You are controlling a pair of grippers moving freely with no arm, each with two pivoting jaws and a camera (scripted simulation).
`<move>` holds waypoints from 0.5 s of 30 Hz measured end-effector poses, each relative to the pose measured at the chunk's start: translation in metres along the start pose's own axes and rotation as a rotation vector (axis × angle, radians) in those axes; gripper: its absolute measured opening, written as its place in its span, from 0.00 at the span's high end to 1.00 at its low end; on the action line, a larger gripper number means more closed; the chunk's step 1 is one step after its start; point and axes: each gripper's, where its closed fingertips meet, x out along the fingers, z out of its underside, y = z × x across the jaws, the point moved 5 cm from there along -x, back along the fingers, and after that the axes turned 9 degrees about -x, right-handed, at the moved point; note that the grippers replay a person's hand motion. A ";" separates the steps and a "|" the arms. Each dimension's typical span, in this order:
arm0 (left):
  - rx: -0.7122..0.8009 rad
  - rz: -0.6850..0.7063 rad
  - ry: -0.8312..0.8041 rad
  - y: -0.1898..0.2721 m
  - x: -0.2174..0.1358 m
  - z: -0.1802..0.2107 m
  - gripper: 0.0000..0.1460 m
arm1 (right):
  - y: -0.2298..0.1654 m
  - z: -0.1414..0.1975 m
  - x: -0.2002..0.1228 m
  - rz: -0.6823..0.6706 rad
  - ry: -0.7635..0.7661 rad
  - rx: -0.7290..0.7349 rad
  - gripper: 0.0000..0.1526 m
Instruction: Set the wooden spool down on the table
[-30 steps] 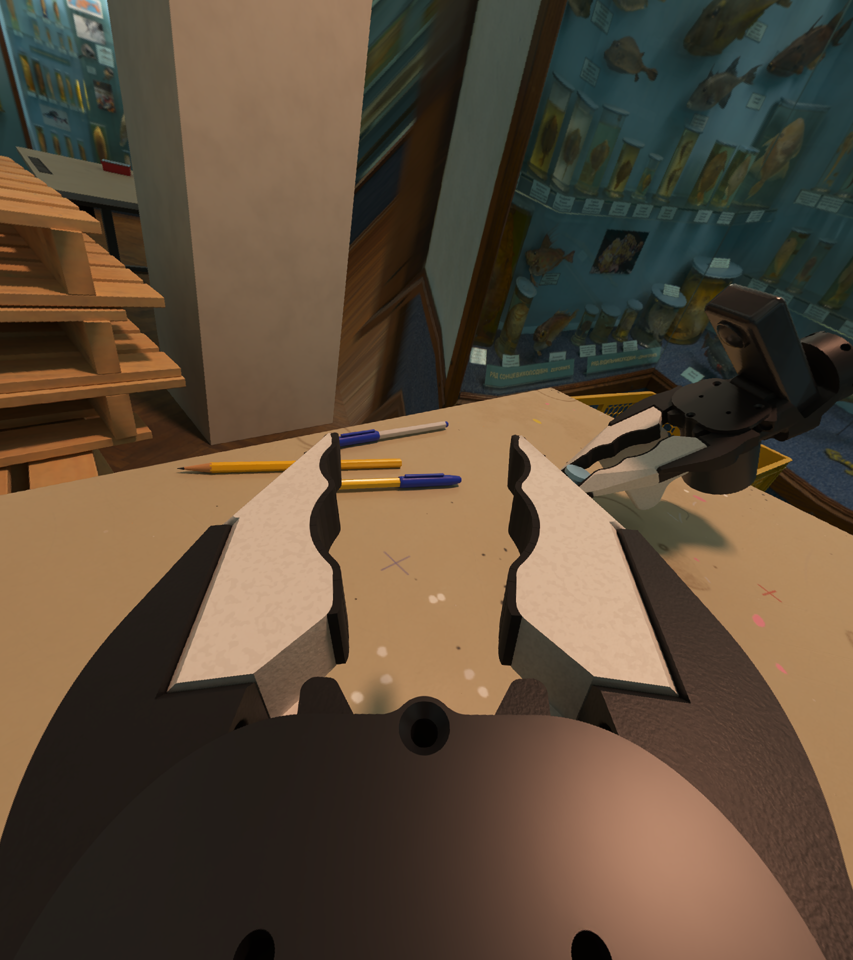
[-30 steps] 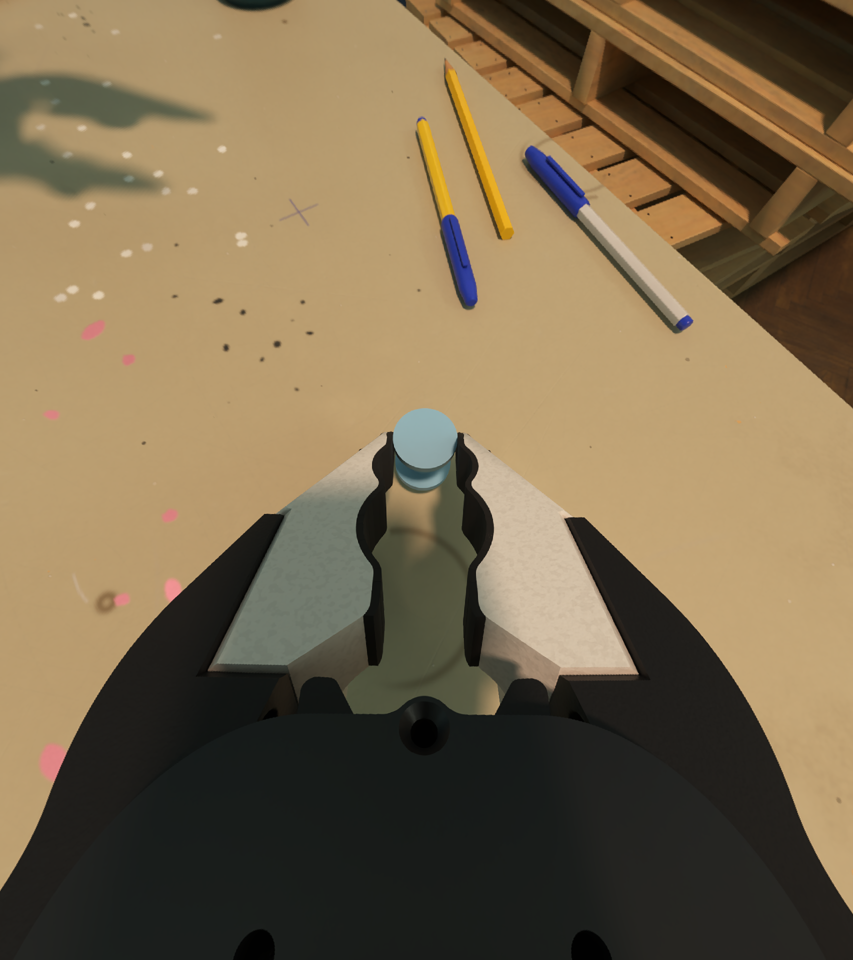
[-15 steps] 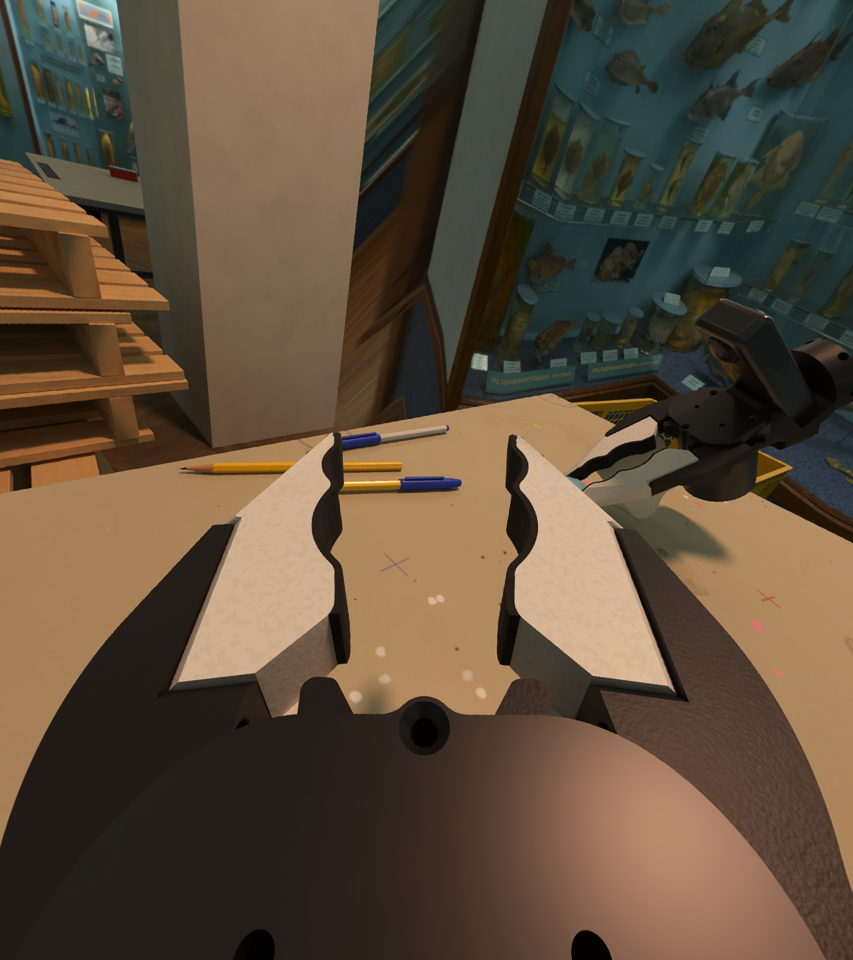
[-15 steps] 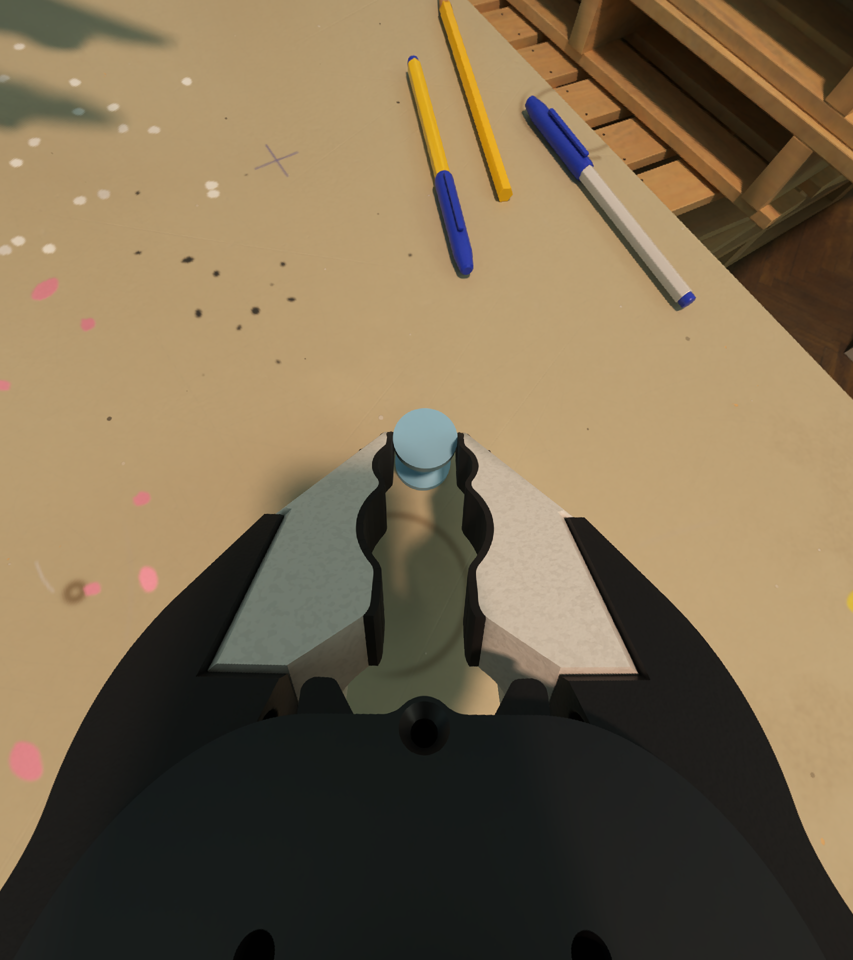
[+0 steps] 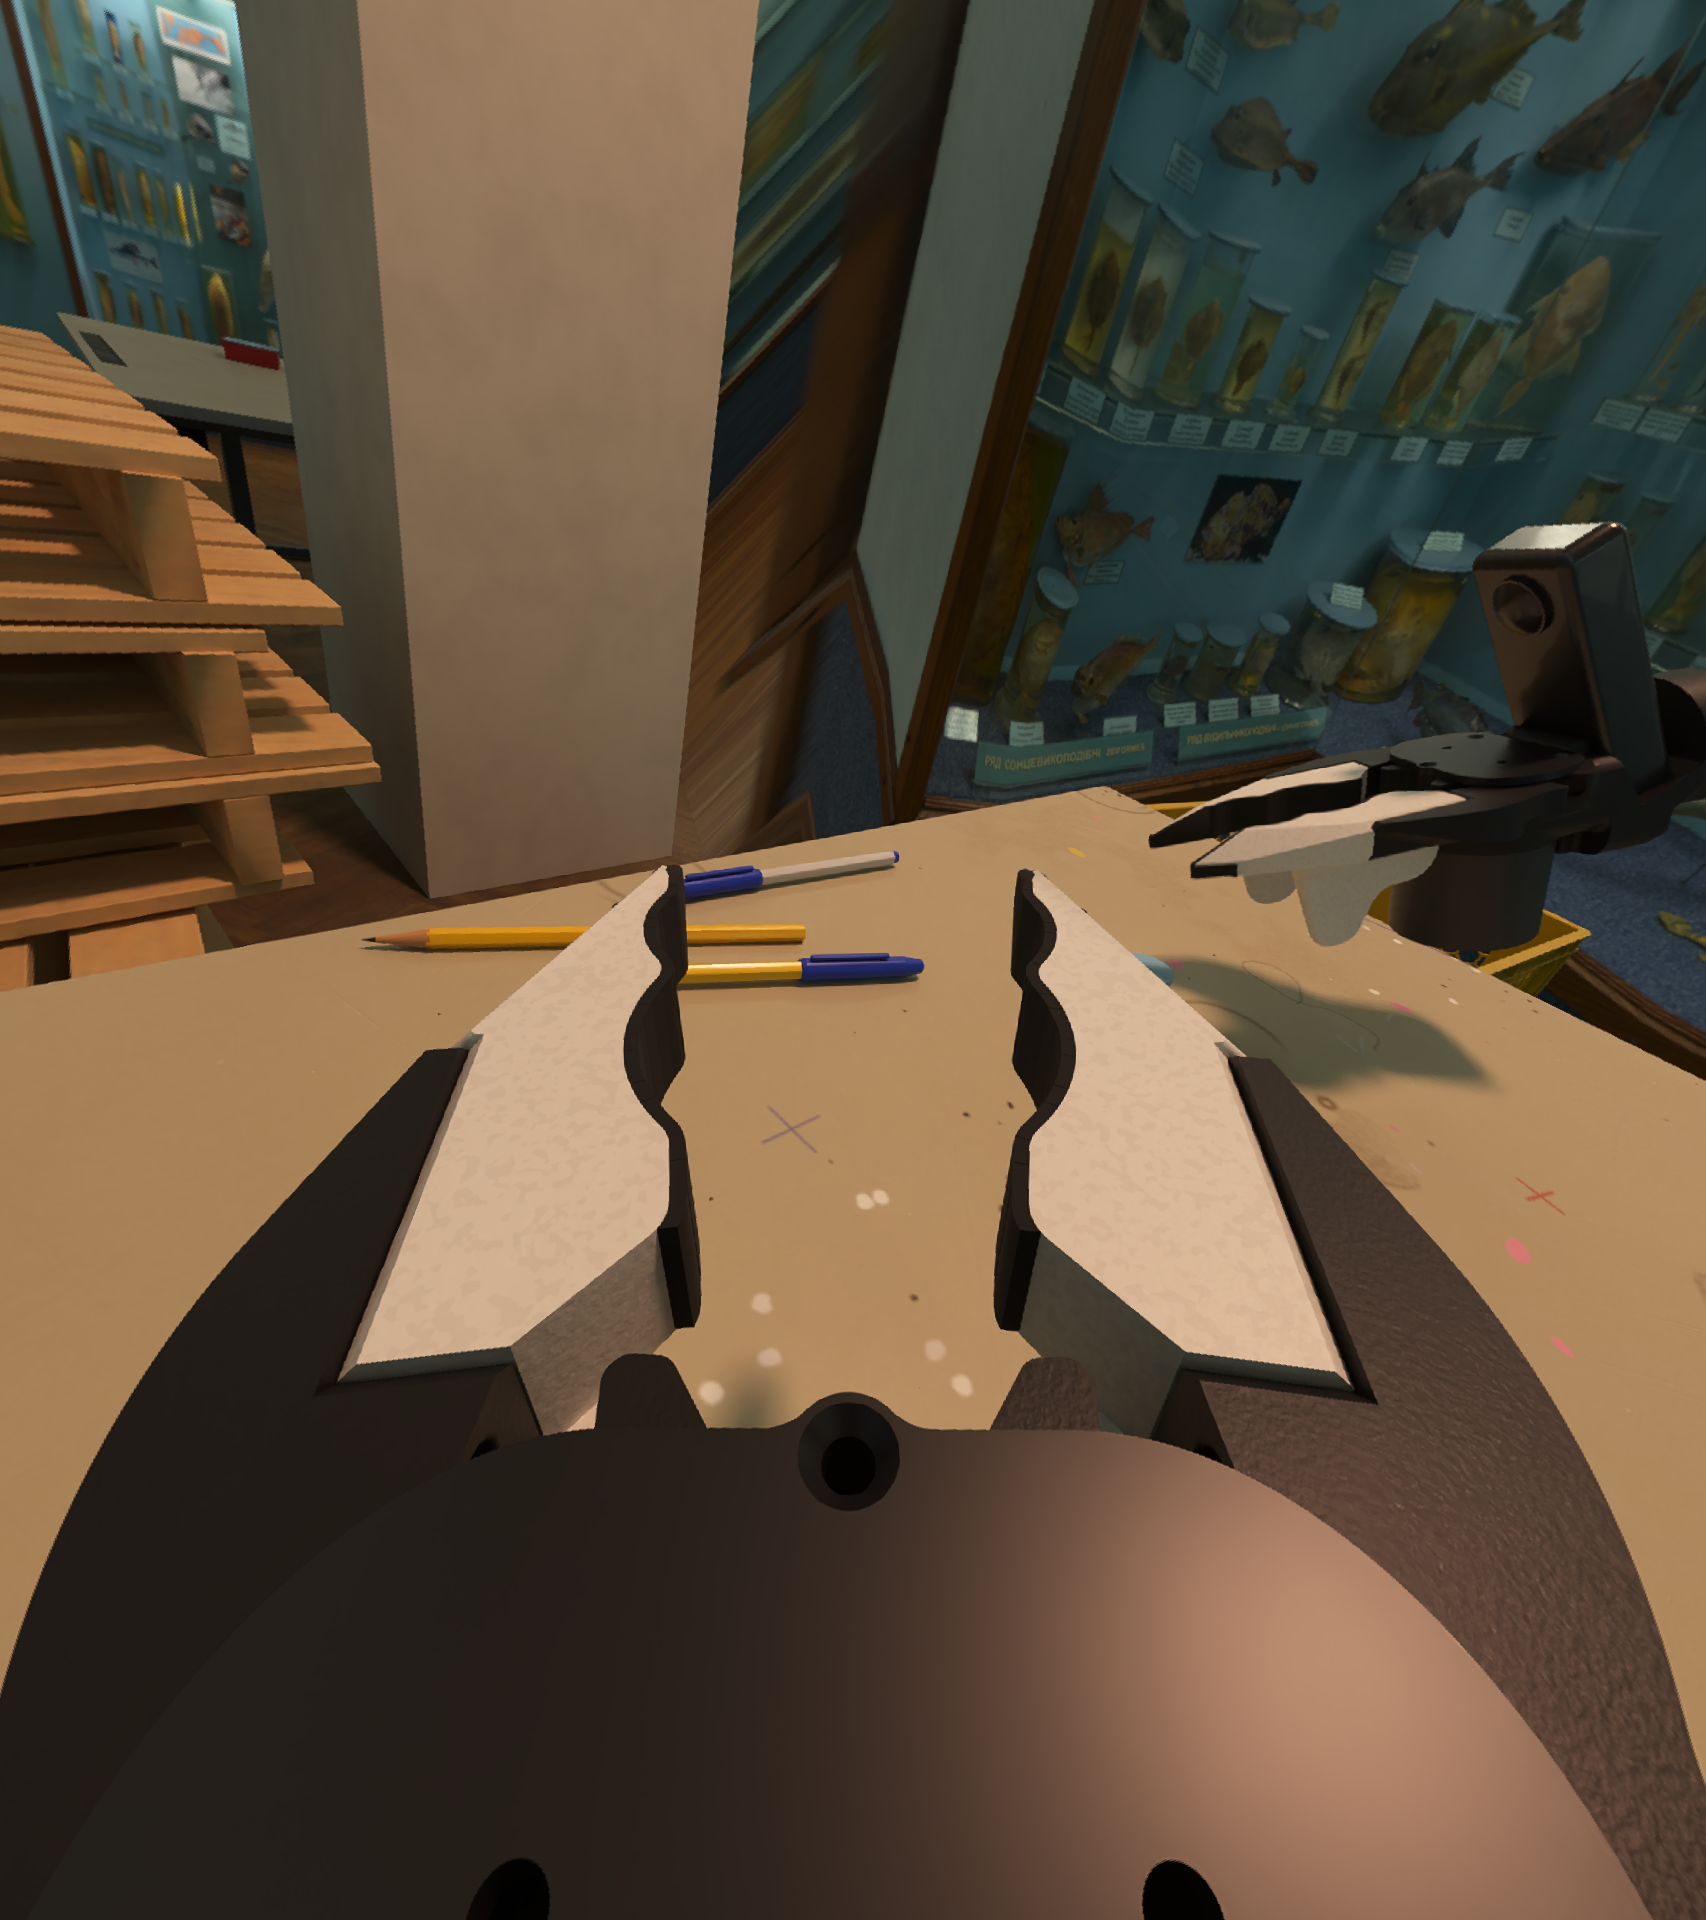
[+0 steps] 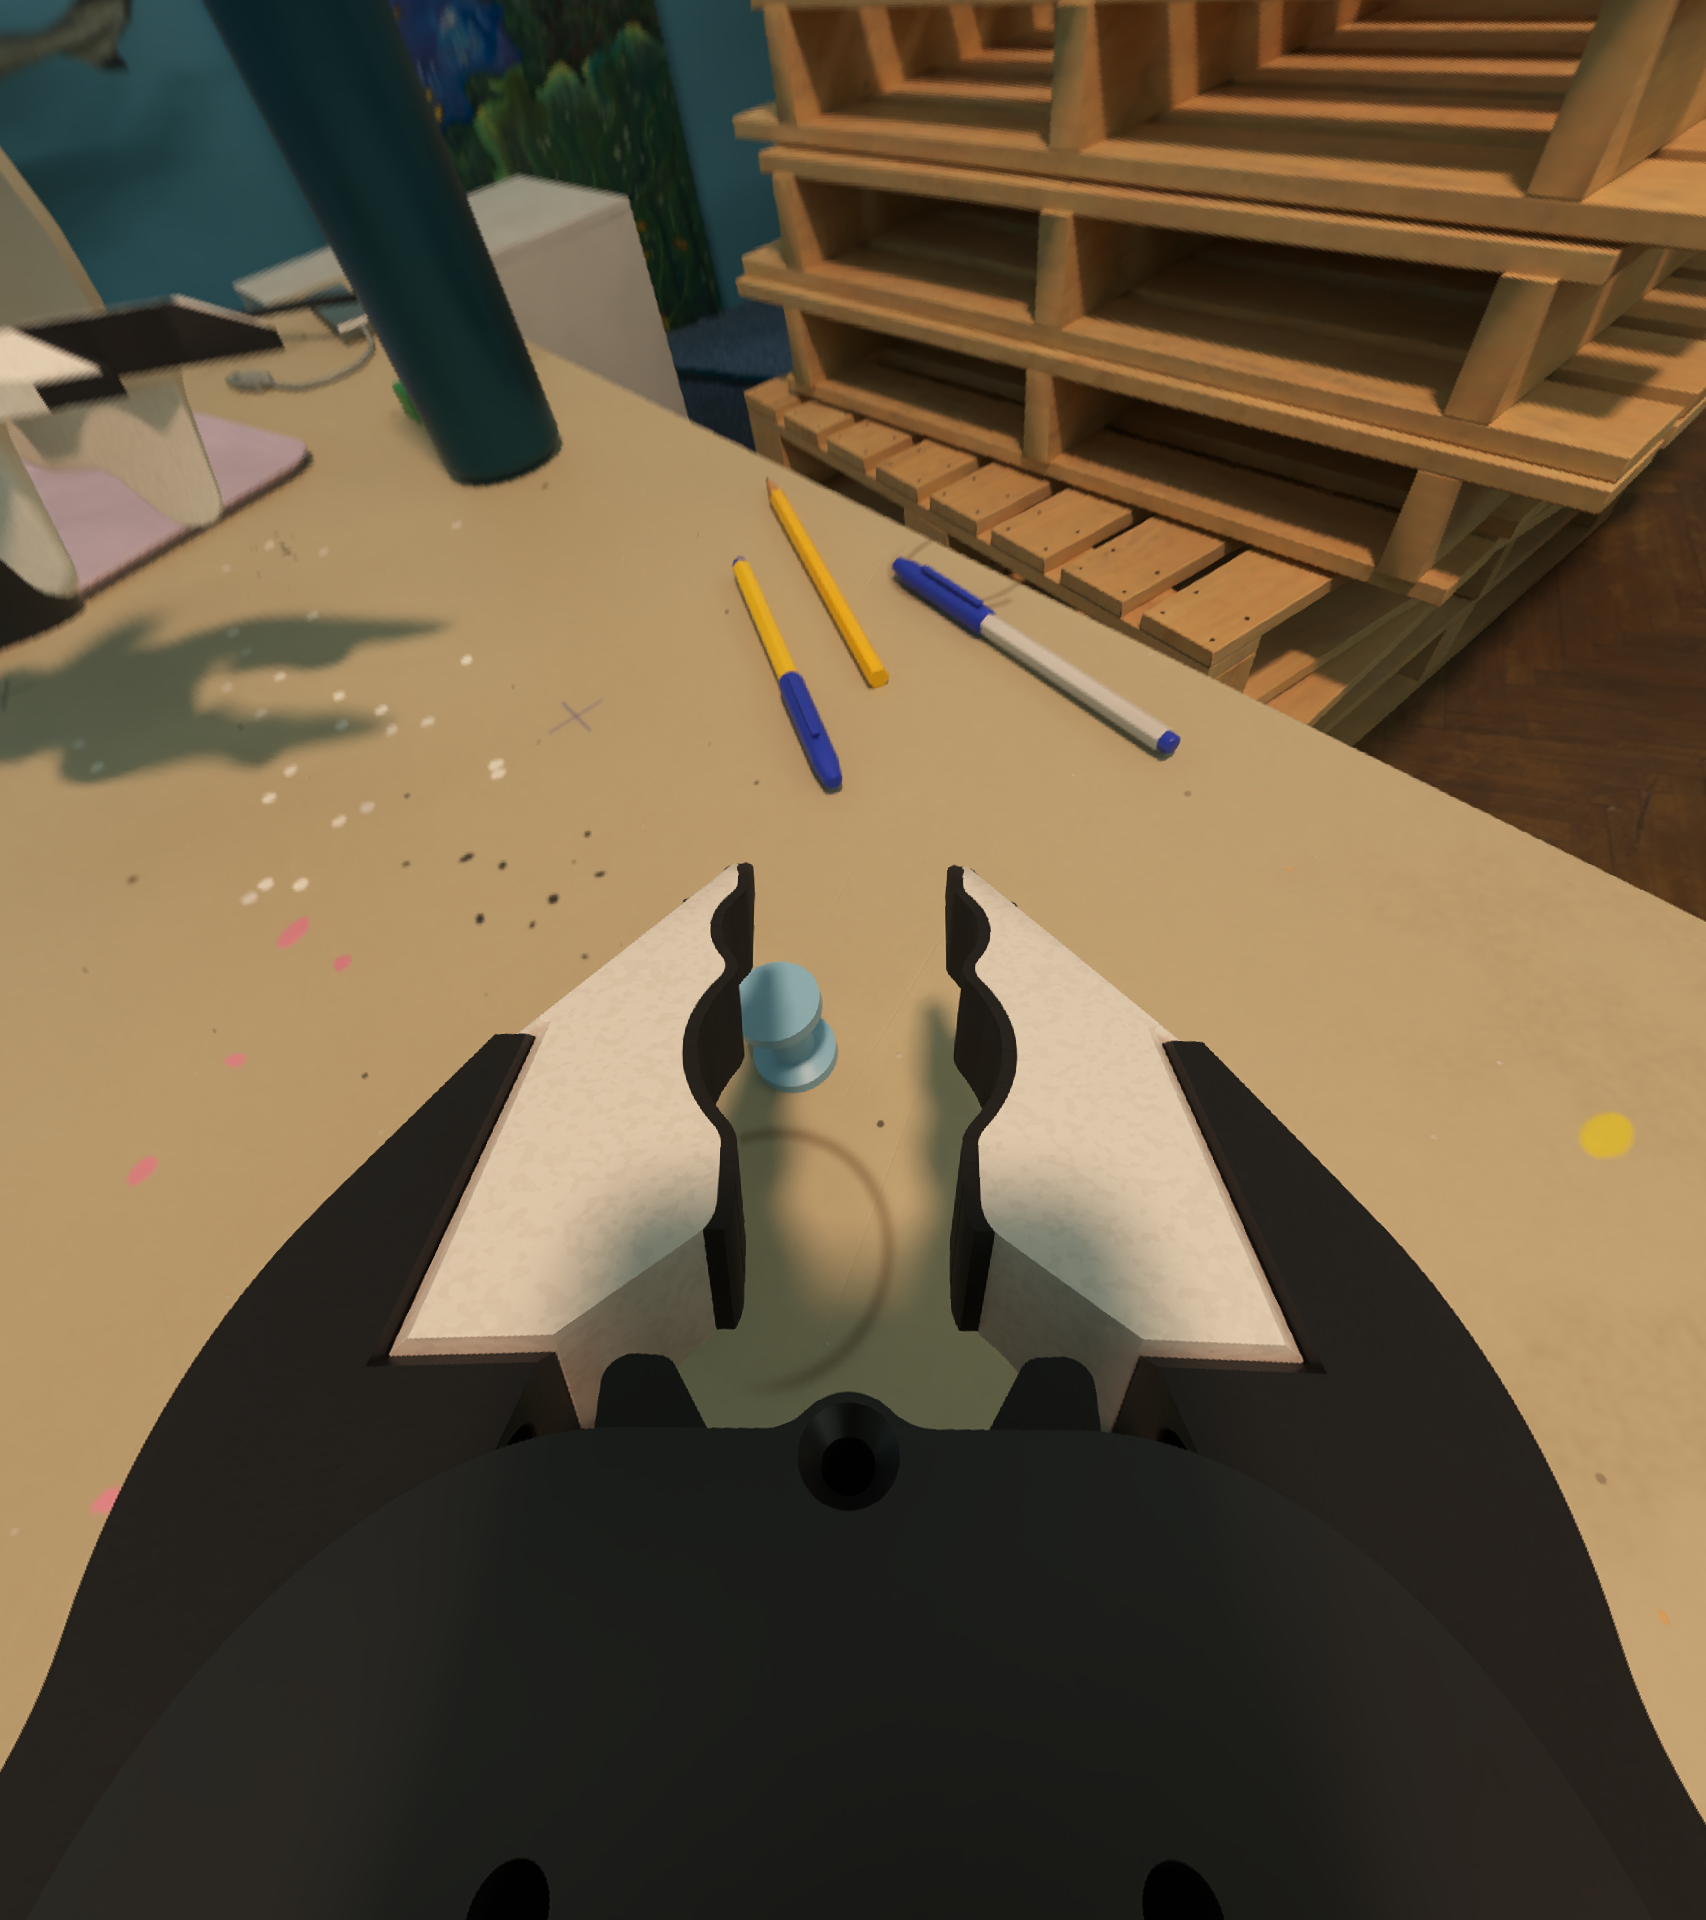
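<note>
With the right gripper [image 6: 849, 883] spread and the left gripper [image 5: 844, 894] also apart and empty, the pale-blue wooden spool [image 6: 787, 1029] stands on the desk [image 6: 1348, 1039] beside the right gripper's left finger [image 6: 620, 1101], which could topple it toward the desk's far edge.

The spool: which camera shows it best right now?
The right wrist view: the pale blue spool lies on the table between the open right tool fingers. The left wrist view shows only a sliver behind its own finger.
</note>
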 end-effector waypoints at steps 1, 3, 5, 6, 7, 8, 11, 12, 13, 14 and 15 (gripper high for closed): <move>-0.002 0.000 -0.002 0.000 0.000 0.000 0.57 | 0.002 -0.001 -0.002 0.003 0.013 0.014 0.76; -0.004 0.001 -0.006 -0.001 0.001 0.001 0.57 | 0.004 -0.001 -0.003 0.010 0.007 0.016 0.76; -0.005 -0.001 -0.011 -0.001 0.001 0.002 0.57 | 0.002 0.001 -0.001 0.020 -0.023 -0.007 0.76; -0.005 -0.001 -0.012 -0.001 0.002 0.003 0.57 | 0.001 0.002 0.001 0.022 -0.036 -0.021 0.76; -0.005 -0.002 -0.013 -0.002 0.002 0.003 0.57 | -0.001 0.003 0.003 0.020 -0.047 -0.034 0.76; -0.004 -0.004 -0.014 -0.002 0.002 0.003 0.57 | -0.003 0.004 0.004 0.017 -0.056 -0.044 0.76; -0.005 -0.007 -0.017 -0.003 0.002 0.004 0.57 | -0.005 0.007 0.007 0.013 -0.089 -0.064 0.76; -0.006 -0.008 -0.017 -0.003 0.002 0.004 0.57 | -0.006 0.009 0.008 0.011 -0.101 -0.067 0.76; -0.009 -0.007 -0.018 -0.003 0.002 0.004 0.57 | -0.006 0.010 0.008 0.005 -0.111 -0.066 0.76; -0.011 -0.007 -0.020 -0.004 0.002 0.005 0.57 | -0.006 0.011 0.009 -0.005 -0.117 -0.063 0.76; -0.013 -0.006 -0.021 -0.004 0.003 0.005 0.57 | -0.007 0.012 0.010 -0.012 -0.120 -0.060 0.76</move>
